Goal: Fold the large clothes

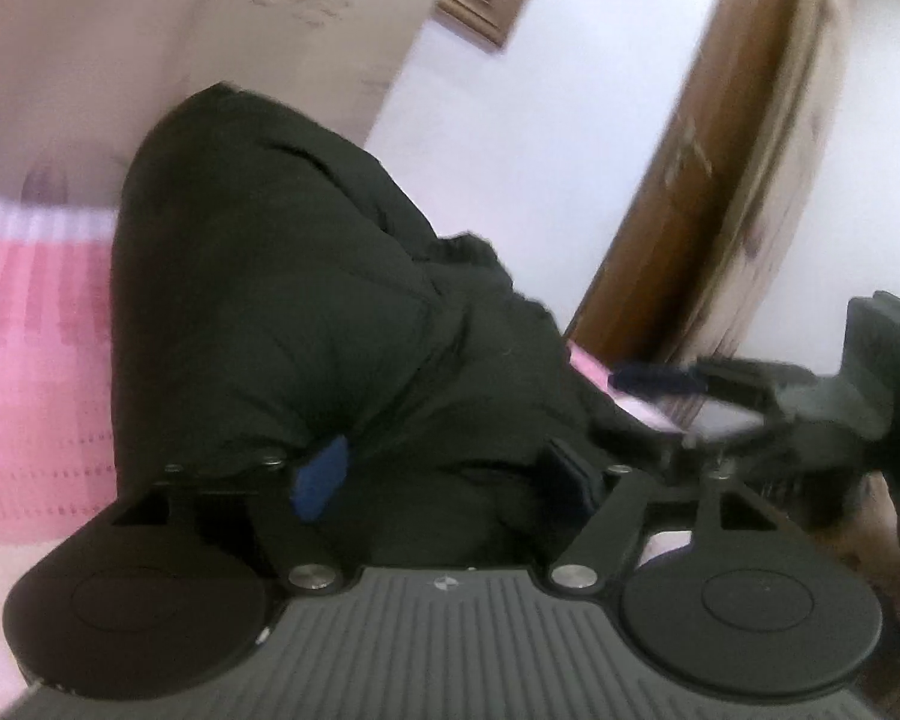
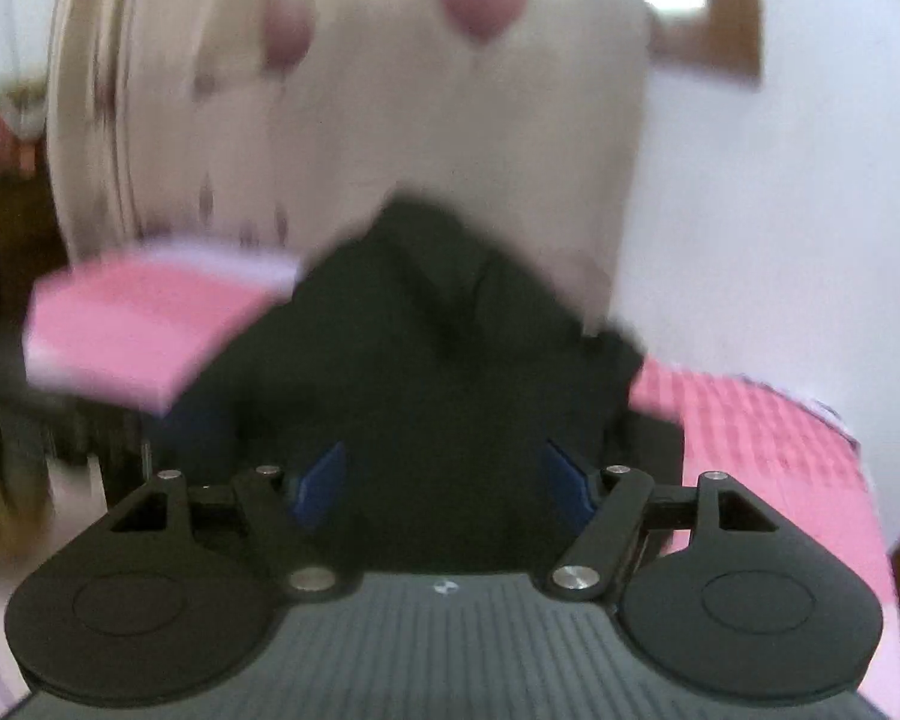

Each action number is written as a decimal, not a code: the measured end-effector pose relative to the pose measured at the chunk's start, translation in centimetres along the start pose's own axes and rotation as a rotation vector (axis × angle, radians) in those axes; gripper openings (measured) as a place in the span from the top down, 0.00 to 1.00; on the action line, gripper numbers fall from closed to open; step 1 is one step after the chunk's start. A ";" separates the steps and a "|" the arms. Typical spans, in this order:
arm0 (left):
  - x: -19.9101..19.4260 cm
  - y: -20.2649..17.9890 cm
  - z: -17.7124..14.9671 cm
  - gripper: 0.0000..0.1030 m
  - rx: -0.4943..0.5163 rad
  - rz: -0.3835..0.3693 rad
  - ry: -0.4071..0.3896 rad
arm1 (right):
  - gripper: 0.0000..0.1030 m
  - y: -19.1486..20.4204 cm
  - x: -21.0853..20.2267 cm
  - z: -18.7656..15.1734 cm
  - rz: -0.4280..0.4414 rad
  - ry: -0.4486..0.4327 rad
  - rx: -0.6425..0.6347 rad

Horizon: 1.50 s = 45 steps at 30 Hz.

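On the pink bedspread (image 1: 36, 324), a puffy black coat (image 1: 282, 300) is lying soft and bulky, probably best pinched at a hem, while the left gripper (image 1: 450, 474) and right gripper (image 2: 444, 483) are hovering with jaws apart, gripping nothing.

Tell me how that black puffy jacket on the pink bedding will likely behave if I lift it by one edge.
The black jacket bulges in soft rounded folds, so it will probably sag and drape rather than hold shape. Its puffed look suggests it is light for its bulk. The smooth-looking shell may slip between the pads, though blur hides the texture.
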<state>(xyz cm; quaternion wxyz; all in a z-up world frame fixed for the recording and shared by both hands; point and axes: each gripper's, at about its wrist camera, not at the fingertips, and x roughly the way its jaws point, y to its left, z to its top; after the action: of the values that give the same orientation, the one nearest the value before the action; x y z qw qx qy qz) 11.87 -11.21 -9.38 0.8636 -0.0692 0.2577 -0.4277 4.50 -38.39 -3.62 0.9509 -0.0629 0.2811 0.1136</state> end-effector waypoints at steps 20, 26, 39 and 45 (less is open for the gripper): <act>0.4 0.5 -1.0 0.24 0.031 -0.013 -0.012 | 0.15 -4.5 -1.8 -1.5 0.030 -0.136 0.345; 0.9 -0.7 -1.2 0.11 0.078 -0.015 -0.009 | 0.15 -4.4 -0.2 7.0 0.039 -0.184 0.171; 1.5 -1.4 -1.0 0.07 0.137 0.007 0.021 | 0.09 -6.0 12.3 7.2 -0.060 0.092 0.203; 1.7 -2.0 -0.8 0.05 0.166 0.018 0.029 | 0.00 -7.7 13.9 5.7 -0.046 0.140 0.296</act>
<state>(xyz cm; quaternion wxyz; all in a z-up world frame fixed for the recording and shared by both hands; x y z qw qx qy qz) 10.90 -13.67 -10.04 0.8664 0.0110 0.2346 -0.4407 20.73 -42.24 -6.12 0.9301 0.0638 0.3589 0.0444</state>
